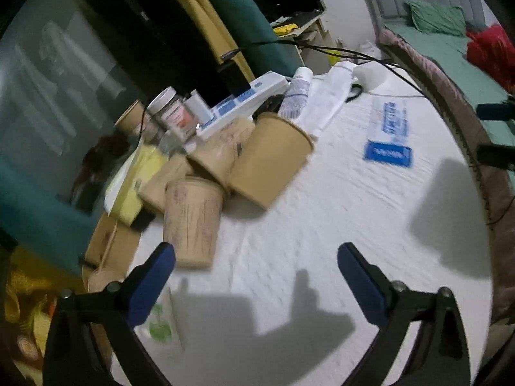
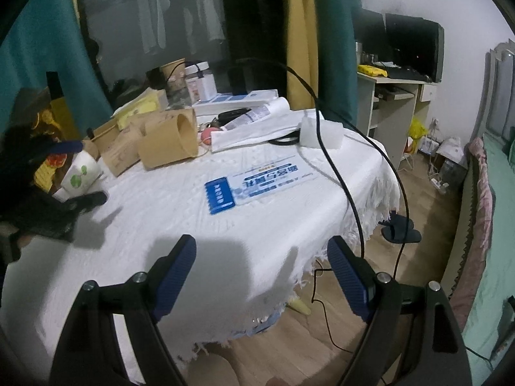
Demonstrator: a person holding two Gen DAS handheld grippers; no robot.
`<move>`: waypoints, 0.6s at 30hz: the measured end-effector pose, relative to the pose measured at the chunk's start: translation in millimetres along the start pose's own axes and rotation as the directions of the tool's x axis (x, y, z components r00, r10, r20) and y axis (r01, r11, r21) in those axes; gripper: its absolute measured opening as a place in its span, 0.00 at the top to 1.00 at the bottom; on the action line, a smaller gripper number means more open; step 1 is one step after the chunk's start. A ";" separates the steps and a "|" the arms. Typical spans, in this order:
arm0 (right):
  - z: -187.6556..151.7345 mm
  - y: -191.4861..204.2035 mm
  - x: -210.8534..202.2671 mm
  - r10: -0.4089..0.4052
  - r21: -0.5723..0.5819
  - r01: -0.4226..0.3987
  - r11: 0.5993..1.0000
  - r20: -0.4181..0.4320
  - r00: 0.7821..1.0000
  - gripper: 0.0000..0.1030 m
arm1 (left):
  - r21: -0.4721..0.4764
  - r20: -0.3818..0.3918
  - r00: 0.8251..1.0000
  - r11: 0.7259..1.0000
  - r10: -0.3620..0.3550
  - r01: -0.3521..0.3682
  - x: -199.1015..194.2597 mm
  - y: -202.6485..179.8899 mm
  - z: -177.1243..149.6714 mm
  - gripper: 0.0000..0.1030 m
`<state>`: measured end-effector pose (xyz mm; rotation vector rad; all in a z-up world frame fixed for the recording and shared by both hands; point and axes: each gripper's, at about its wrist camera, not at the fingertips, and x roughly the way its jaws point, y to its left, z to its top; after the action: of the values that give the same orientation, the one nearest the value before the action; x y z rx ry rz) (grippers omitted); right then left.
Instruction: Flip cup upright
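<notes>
Several brown paper cups lie on their sides in a pile at the left of the white table. In the left wrist view one printed cup (image 1: pixel 191 222) lies closest, just beyond my left finger, and a plain cup (image 1: pixel 268 157) lies behind it. My left gripper (image 1: pixel 256 255) is open and empty, a little short of the pile. In the right wrist view the plain cup (image 2: pixel 169 140) lies with its mouth to the right. My right gripper (image 2: pixel 260 251) is open and empty over the table's near right edge, far from the cups.
A blue-and-white leaflet (image 2: pixel 254 183) lies mid-table. A white cup with green leaves (image 2: pixel 80 173), jars (image 2: pixel 199 80), a power strip (image 1: pixel 244 99), a white box (image 2: pixel 322 133) and black cables (image 2: pixel 338 167) crowd the far side. A fringed cloth edge (image 2: pixel 370 209) drops to the floor; a bed (image 1: pixel 450 51) is right.
</notes>
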<state>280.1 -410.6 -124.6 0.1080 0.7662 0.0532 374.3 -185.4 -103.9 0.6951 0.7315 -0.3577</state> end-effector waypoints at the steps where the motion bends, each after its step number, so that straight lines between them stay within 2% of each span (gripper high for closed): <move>1: 1.3 -2.5 2.9 -0.001 0.007 0.001 1.000 0.000 1.000 0.21 | 0.015 0.000 1.000 1.000 0.004 -0.004 8.0 1.2 7.8 0.06; 5: 4.8 -10.7 13.4 -0.003 0.022 0.003 1.000 -0.006 1.000 0.21 | 0.082 0.002 1.000 0.997 0.016 -0.017 31.4 3.6 30.8 0.13; 12: 6.9 -17.3 19.1 0.004 0.032 -0.004 0.999 -0.007 1.000 0.21 | 0.176 -0.011 1.000 0.984 0.018 -0.016 61.0 -4.8 52.8 0.14; 15: 4.4 -19.0 18.4 0.002 0.032 -0.002 0.999 -0.007 1.000 0.21 | 0.185 -0.021 1.000 0.983 0.006 -0.002 72.1 -8.5 58.0 0.27; 17: 2.6 -20.5 17.8 0.005 0.040 -0.004 0.999 -0.013 1.000 0.21 | 0.183 -0.035 0.999 0.983 0.009 -0.003 79.7 -10.8 60.4 0.41; 18: 1.9 -20.2 17.0 0.005 0.042 -0.005 0.999 -0.014 1.000 0.21 | 0.178 -0.039 0.999 0.984 0.014 -0.007 81.5 -10.8 60.7 0.41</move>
<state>293.8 -429.3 -137.4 0.1491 0.7810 0.0429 455.1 -240.1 -134.1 0.8773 0.7396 -0.4036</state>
